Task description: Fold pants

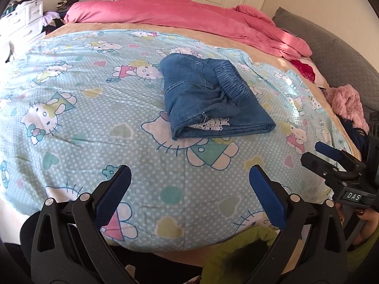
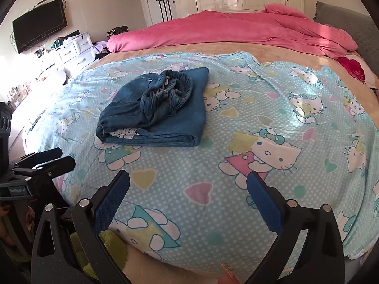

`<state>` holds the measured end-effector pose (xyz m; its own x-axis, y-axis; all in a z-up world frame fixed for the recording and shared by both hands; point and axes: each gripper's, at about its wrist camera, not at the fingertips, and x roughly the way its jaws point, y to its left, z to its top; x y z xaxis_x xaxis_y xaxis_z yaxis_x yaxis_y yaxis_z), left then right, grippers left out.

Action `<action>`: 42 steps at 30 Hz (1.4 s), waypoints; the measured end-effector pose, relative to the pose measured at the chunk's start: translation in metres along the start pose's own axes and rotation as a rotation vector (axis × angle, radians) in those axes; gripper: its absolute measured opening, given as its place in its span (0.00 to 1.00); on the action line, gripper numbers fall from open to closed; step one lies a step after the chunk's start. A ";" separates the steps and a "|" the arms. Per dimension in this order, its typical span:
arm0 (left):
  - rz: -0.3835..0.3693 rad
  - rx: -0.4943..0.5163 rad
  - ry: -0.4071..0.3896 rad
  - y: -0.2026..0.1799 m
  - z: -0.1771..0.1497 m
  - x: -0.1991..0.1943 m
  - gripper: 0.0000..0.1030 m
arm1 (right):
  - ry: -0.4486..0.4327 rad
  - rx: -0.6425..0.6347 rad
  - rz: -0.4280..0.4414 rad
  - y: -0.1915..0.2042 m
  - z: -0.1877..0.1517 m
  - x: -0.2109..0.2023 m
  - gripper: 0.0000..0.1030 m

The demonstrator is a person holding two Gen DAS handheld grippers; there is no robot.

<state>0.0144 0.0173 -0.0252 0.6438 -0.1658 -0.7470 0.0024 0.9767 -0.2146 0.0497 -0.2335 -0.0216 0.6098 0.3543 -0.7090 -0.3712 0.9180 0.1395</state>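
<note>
Blue denim pants (image 1: 213,99) lie folded into a compact bundle on the light blue cartoon-cat sheet (image 1: 94,118), with the elastic waistband on top and a bit of white lining showing at the near edge. They also show in the right wrist view (image 2: 156,116). My left gripper (image 1: 189,182) is open and empty, held back near the bed's front edge. My right gripper (image 2: 188,184) is open and empty too, to the right of the pants. Each gripper shows at the side of the other's view, the right one (image 1: 331,158) and the left one (image 2: 45,158).
A pink duvet (image 1: 189,16) is bunched along the far side of the bed. A grey headboard (image 1: 331,47) and pink fluffy cloth (image 1: 348,104) are at the right. White drawers (image 2: 71,49) and a wall TV (image 2: 39,26) stand at the left. Green fabric (image 1: 236,255) lies below.
</note>
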 end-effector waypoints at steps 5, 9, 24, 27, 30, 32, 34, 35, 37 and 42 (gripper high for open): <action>0.009 0.000 -0.006 0.000 0.001 -0.003 0.91 | -0.015 -0.006 0.003 0.001 0.003 -0.004 0.96; 0.013 0.000 -0.008 0.000 0.001 -0.003 0.91 | -0.018 -0.009 0.003 0.002 0.004 -0.006 0.96; 0.034 0.001 -0.009 0.000 0.002 -0.005 0.91 | -0.018 -0.008 0.009 0.002 0.005 -0.008 0.96; 0.040 0.001 -0.010 0.000 0.003 -0.005 0.91 | -0.019 -0.008 0.008 0.003 0.005 -0.008 0.96; 0.042 0.002 -0.011 0.000 0.003 -0.005 0.91 | -0.018 -0.008 0.007 0.003 0.005 -0.007 0.96; 0.043 0.002 -0.011 0.000 0.003 -0.005 0.91 | -0.018 -0.007 0.008 0.002 0.005 -0.008 0.96; 0.051 0.007 -0.012 -0.001 0.003 -0.005 0.91 | -0.018 -0.009 0.007 0.002 0.005 -0.007 0.96; 0.054 0.008 -0.012 -0.001 0.003 -0.005 0.91 | -0.018 -0.008 0.007 0.001 0.005 -0.008 0.96; 0.055 0.011 -0.013 -0.001 0.003 -0.006 0.91 | -0.018 -0.008 0.008 0.001 0.005 -0.007 0.96; 0.055 0.014 -0.013 -0.003 0.003 -0.006 0.91 | -0.017 -0.007 0.007 0.001 0.005 -0.008 0.96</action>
<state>0.0126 0.0163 -0.0183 0.6528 -0.1097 -0.7496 -0.0227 0.9862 -0.1641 0.0478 -0.2342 -0.0129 0.6185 0.3640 -0.6963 -0.3808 0.9141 0.1395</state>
